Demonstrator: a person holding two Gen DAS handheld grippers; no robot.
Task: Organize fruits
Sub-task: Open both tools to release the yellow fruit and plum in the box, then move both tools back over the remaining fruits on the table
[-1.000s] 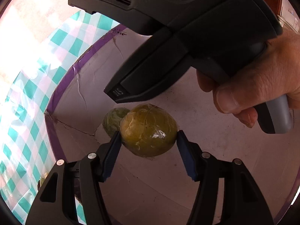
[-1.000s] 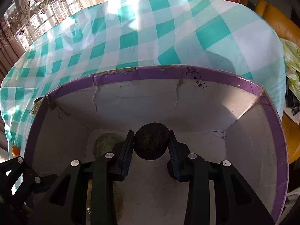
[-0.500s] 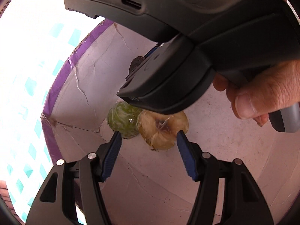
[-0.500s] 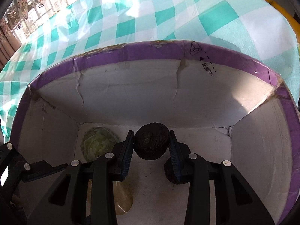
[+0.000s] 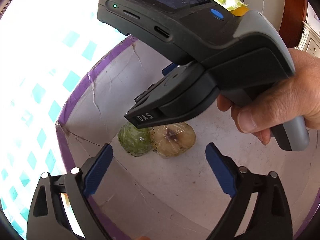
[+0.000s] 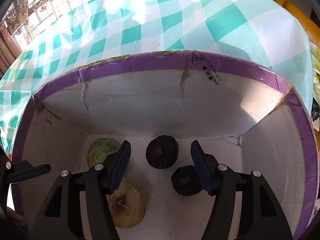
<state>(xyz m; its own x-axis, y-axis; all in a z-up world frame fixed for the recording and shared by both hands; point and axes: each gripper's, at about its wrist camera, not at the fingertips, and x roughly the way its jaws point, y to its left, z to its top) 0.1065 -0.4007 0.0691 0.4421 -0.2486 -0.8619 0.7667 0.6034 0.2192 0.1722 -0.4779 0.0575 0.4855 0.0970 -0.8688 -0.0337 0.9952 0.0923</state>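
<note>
A white cardboard box with a purple rim (image 5: 84, 84) (image 6: 152, 62) sits on a checked cloth. On its floor lie a wrapped green fruit (image 5: 134, 140) (image 6: 102, 150) and a wrapped yellow-brown fruit (image 5: 174, 138) (image 6: 128, 210), side by side. Two dark round fruits (image 6: 162, 152) (image 6: 186, 180) rest further right. My left gripper (image 5: 159, 168) hangs above the wrapped pair, its jaws opening wide with nothing between them. My right gripper (image 6: 160, 166) hovers over the dark fruits, jaws opening; the upper dark fruit lies free on the floor between them, untouched.
The right gripper's black body and the hand (image 5: 280, 108) holding it fill the upper part of the left wrist view. A teal and white checked tablecloth (image 6: 140, 24) surrounds the box. A yellow seat (image 6: 300, 16) stands at the far right.
The left gripper let go of the yellow-brown wrapped fruit, which now lies beside the green one, and its jaws spread wide. The right gripper released the dark fruit onto the box floor.
</note>
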